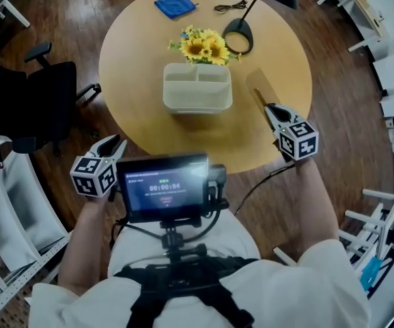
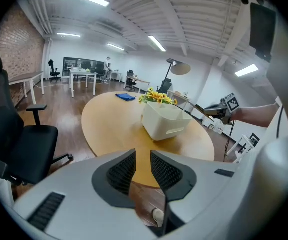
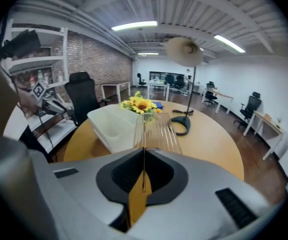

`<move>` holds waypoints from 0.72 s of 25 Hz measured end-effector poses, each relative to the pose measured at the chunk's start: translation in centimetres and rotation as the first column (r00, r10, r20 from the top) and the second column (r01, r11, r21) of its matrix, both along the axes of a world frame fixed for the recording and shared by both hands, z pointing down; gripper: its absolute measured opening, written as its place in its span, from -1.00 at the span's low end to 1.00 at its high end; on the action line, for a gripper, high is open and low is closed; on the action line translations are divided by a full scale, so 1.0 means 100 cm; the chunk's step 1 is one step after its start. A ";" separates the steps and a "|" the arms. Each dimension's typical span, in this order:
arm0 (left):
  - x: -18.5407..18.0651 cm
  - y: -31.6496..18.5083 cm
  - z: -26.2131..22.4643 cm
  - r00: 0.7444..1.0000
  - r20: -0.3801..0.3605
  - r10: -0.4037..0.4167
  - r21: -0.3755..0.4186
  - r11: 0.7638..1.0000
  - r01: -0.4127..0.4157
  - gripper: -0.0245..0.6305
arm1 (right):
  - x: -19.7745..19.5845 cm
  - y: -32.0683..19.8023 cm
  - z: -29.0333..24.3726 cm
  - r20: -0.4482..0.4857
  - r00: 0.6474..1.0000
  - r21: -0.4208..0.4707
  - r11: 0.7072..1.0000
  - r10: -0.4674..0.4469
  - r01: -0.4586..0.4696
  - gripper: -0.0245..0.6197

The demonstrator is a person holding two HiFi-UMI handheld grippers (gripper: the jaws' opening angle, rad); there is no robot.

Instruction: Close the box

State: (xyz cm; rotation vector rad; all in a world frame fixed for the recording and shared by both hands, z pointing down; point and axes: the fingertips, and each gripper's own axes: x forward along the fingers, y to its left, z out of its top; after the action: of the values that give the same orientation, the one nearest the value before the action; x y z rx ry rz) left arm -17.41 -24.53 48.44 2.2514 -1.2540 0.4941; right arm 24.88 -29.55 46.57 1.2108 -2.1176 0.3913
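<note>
- One round wooden table carries the whole scene.
- One white box stands mid-table, open-topped, with three compartments showing.
- One clear ribbed lid sits just right of the box, not on it.
- Two grippers work the scene. The right gripper, front-right of the box, is clamped on the lid's near edge. The left gripper, front-left of the box, has its jaws slightly parted and holds nothing.
- Behind the box are one bunch of sunflowers, one black lamp, one blue cloth and one cable.
</note>
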 end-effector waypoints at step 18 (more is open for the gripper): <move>-0.019 0.011 -0.001 0.998 -0.016 -0.063 -0.004 0.998 0.063 -0.62 | -0.190 -0.009 0.008 -0.084 0.679 -0.140 0.683 -0.730 0.717 -0.89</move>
State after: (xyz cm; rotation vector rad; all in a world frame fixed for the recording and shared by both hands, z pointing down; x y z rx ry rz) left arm -19.26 -23.45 48.39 2.2007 -1.3107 0.4534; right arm 5.93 -30.45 47.38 0.2429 -2.2247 0.0366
